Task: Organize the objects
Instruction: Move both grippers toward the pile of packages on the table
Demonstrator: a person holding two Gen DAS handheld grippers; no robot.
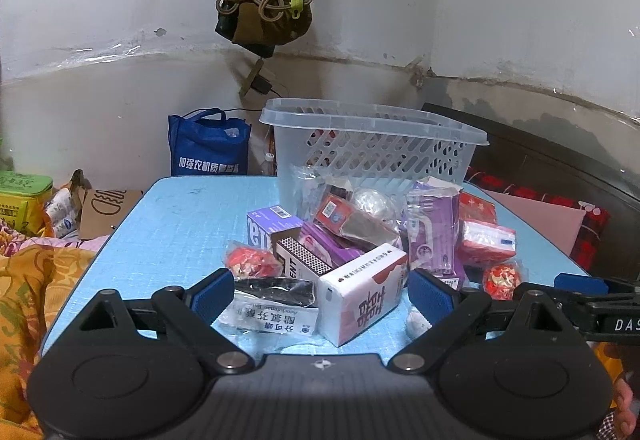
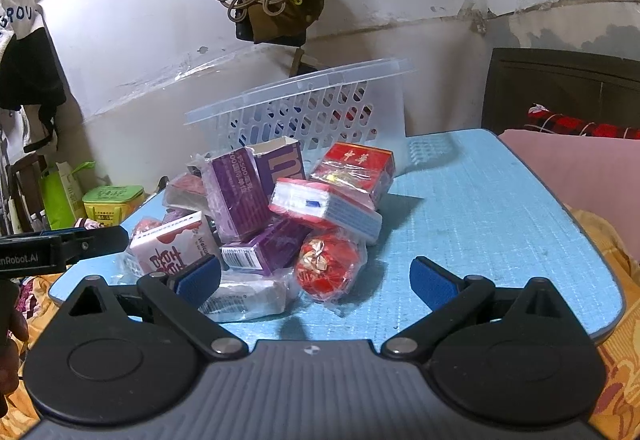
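Hovering at the near edge of the pale blue tabletop (image 1: 168, 224), both tongs are spread wide with nothing between their blue pads, so the sorting looks not yet begun. The left tongs (image 1: 322, 294) face a white-and-pink carton (image 1: 360, 300) at the near side of the heap, with a flat white sachet printed in black (image 1: 272, 316) just left of it. The right tongs (image 2: 316, 280) face a round red sweet in clear wrap (image 2: 328, 268).

Behind the heap, at the far side, stands a clear plastic basket with perforated walls (image 1: 372, 152), seemingly empty. The next move probably calls for closing on one loose item at the edge and lifting it over the basket's rim.

Purple cartons (image 2: 236, 192) and red packets (image 2: 356, 168) overlap, so lower items are half buried; crinkled wrap blurs most labels.
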